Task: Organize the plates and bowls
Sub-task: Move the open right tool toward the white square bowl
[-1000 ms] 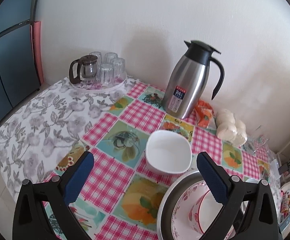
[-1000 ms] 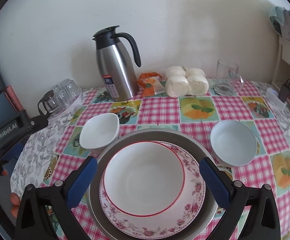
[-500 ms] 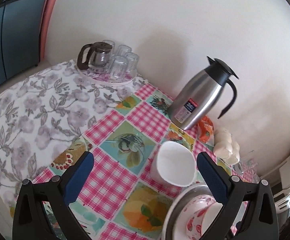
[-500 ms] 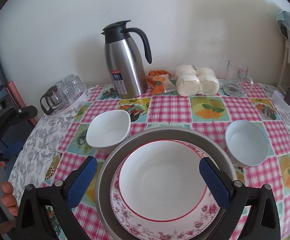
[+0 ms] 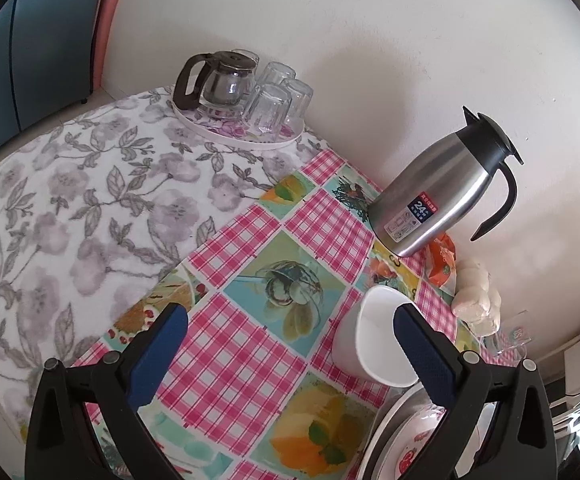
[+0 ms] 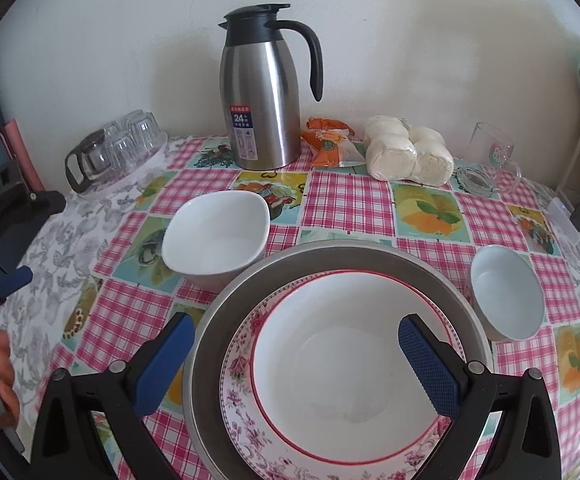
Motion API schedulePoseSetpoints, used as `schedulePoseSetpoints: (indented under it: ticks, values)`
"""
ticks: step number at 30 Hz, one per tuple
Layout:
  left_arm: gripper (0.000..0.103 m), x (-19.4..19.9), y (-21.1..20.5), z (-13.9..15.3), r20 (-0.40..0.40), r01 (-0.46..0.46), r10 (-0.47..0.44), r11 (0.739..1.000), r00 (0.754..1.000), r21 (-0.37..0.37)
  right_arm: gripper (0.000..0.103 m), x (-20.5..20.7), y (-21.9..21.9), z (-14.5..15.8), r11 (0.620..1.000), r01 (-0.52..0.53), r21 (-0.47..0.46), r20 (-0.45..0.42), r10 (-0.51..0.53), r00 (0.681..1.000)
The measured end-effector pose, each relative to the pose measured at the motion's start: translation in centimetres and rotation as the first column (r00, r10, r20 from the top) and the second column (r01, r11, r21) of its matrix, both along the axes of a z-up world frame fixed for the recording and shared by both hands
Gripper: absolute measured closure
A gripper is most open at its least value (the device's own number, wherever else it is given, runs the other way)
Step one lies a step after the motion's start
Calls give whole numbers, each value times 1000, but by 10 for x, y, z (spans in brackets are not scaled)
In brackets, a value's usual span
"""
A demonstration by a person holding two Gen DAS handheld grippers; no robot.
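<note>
"24" on the steel flask's label

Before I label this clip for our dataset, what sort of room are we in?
Most likely a home dining corner. A table with a checked fruit-print tablecloth stands against a plain wall, holding a steel thermos jug, a tray of upturned glasses with a glass teapot, wrapped buns and stacked dishes in a metal basin.

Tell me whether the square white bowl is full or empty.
Empty: the square white bowl sits upright, its bare white inside visible down to the bottom.
</note>
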State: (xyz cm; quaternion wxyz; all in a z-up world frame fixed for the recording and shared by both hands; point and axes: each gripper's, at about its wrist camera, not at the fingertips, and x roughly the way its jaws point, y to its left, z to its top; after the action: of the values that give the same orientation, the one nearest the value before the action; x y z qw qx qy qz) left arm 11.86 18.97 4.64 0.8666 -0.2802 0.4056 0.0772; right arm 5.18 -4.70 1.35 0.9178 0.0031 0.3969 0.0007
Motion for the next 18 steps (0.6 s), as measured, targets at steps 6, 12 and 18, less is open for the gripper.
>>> schedulePoseSetpoints:
  ticks: [6, 12, 18]
  values:
    - [1, 17, -1, -6, 3, 45, -45, 999, 999, -27, 0, 16, 10, -4, 1000, -10, -15, -33, 9, 999]
    - [1, 32, -5, -12, -32, 87, -88, 996, 996, -33, 0, 37, 18, -1, 1000, 0, 14, -92, 1, 996]
    - [1, 43, -4, -26, -81, 101, -108, 991, 991, -87, 0, 63, 21, 13, 999, 39, 26, -122, -35, 992]
